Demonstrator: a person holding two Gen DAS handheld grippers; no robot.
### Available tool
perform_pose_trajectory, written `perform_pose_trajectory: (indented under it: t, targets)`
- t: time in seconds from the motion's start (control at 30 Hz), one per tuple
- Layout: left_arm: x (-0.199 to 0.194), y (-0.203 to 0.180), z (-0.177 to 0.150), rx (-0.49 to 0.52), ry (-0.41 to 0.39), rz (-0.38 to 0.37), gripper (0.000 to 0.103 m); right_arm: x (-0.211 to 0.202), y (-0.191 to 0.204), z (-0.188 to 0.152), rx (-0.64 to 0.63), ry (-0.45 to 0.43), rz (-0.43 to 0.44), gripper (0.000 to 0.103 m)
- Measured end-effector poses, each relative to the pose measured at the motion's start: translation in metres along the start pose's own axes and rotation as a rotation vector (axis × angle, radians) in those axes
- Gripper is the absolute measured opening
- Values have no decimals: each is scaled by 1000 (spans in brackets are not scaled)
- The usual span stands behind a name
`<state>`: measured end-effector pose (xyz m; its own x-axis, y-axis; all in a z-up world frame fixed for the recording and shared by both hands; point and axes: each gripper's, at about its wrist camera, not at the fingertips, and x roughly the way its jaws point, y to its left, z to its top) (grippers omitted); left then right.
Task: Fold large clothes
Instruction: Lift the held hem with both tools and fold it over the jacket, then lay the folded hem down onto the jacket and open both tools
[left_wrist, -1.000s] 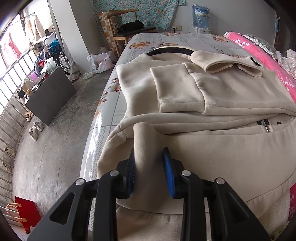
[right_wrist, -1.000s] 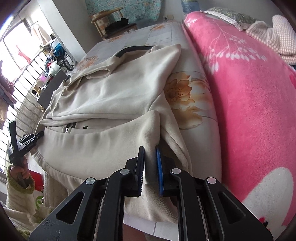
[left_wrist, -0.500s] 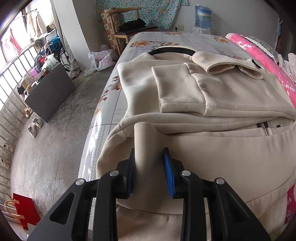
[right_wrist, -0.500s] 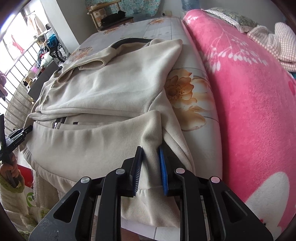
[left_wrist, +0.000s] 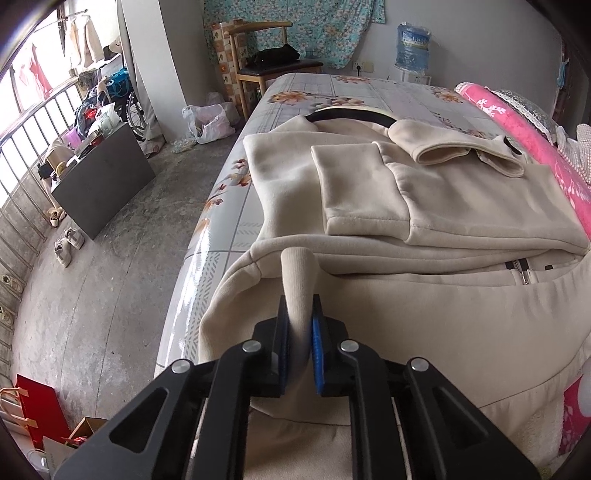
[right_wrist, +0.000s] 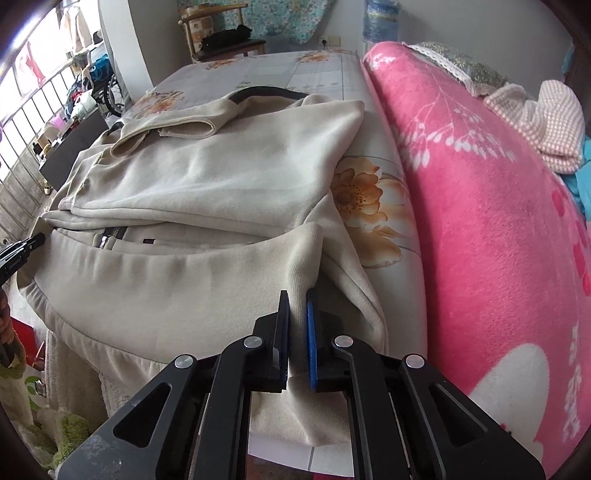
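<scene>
A cream hooded jacket (left_wrist: 424, 206) lies across the near end of a bed (left_wrist: 354, 92) covered with a grey sheet printed with orange flowers. Its sleeves are folded in over the body, and its bottom hem hangs over the bed's near edge.

My left gripper (left_wrist: 300, 314) has just been closing, and its blue pads now pinch a raised fold of the jacket's hem at the near left corner of the garment, beside the bed's left edge. The fabric stands up in a narrow ridge between the pads.

My right gripper (right_wrist: 297, 306) has also just been closing, and it clamps the hem at the garment's near right corner, where the cloth bunches upward. Just to the right of that corner lies bare flowered sheet, then a pink blanket (right_wrist: 480, 221) along the bed's right side.

A zipper pull (left_wrist: 522, 271) shows on the jacket between my two grippers. In the right wrist view, the left gripper's tip (right_wrist: 22, 247) appears at the far left edge.

Beyond the bed's far end stands a wooden chair (left_wrist: 266, 62).
</scene>
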<state>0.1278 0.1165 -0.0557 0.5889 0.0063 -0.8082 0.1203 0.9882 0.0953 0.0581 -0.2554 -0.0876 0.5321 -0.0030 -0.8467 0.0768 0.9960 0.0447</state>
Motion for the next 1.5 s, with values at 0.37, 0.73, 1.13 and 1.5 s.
perform_pose_trajectory:
  t: [0.37,0.73,1.13,1.5]
  targets:
    - [-31,-1,-4,-7,-92,4,6,-36,7,-9,-6,-105,-10,4]
    - [-123,14,-25,-45,-355,-14,6,-108,18,-19,-4,-328,22,4]
    - [-118,18,101,11,-475,-15,6,-114,1,95,-34,-484,43,4]
    - [73,2,230,43,-133,-32,6,57,-18,223,12,-242,55,4]
